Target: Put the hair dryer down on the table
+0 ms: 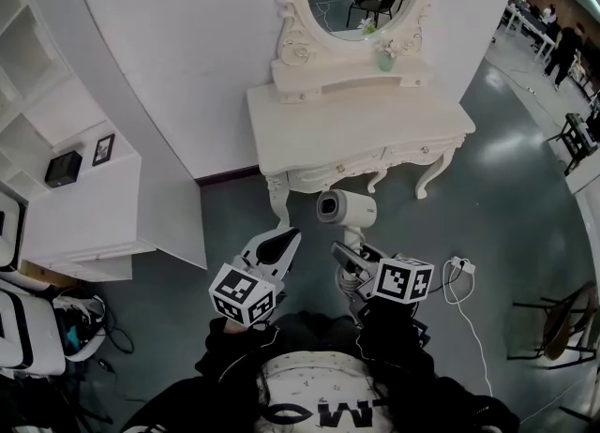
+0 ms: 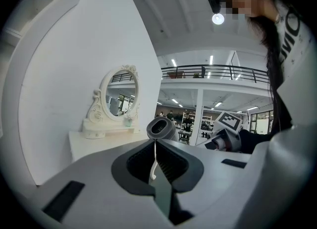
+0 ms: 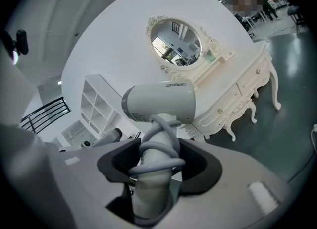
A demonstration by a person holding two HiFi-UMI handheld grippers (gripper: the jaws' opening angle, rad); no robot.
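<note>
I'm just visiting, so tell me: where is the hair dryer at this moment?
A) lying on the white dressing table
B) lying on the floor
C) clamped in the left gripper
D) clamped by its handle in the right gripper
D: the right gripper has its jaws pressed on the cord-wrapped handle of the hair dryer, which is up in the air, short of the dressing table.

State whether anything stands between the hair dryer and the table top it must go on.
Nothing visible does. The right tool holds the hair dryer by its handle in front of the table, whose near top is bare.
</note>
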